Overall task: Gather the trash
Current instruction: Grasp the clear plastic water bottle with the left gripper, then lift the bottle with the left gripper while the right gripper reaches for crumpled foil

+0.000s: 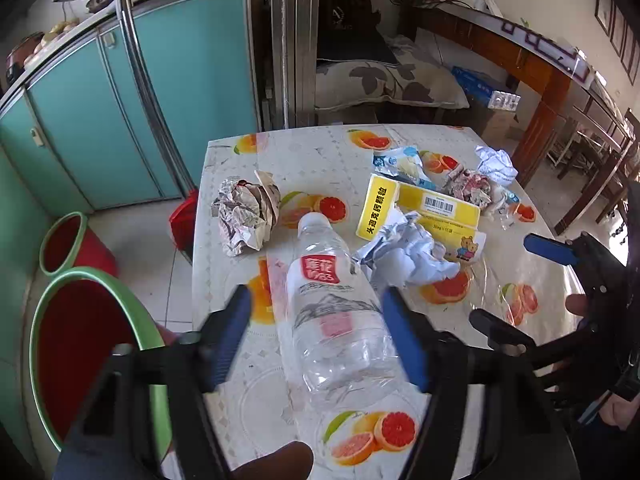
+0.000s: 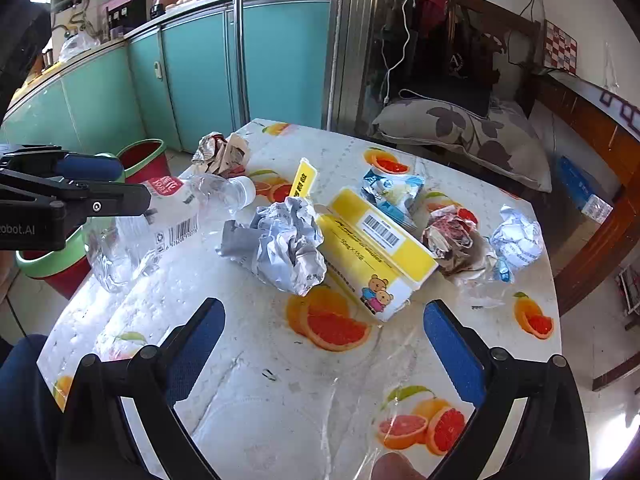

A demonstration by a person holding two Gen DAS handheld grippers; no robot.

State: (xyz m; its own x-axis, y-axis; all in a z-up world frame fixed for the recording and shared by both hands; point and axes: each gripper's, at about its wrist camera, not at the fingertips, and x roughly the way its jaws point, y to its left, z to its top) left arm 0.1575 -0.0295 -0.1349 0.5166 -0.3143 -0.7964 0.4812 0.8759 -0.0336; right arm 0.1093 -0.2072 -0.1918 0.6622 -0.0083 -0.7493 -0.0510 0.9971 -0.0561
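Observation:
A clear empty plastic bottle (image 1: 332,308) with a red-and-white label lies at the table's left edge, cap pointing away. My left gripper (image 1: 316,296) is open around it; its blue pads stand clear of the bottle's sides. In the right wrist view the same bottle (image 2: 168,216) sits between the left gripper's (image 2: 116,184) fingers. My right gripper (image 2: 324,306) is open over bare tablecloth with nothing between its fingers. Beyond the bottle lie crumpled white paper (image 2: 288,248), a yellow carton (image 2: 376,248), a wad of newspaper (image 1: 244,212) and a blue-white wrapper (image 2: 392,188).
Two red bins with green rims (image 1: 52,300) (image 1: 64,240) stand on the floor left of the table (image 2: 280,400). More crumpled paper (image 2: 516,236) and a printed wad (image 2: 452,236) lie at the right. Teal cabinets and a mop handle (image 1: 132,52) are behind.

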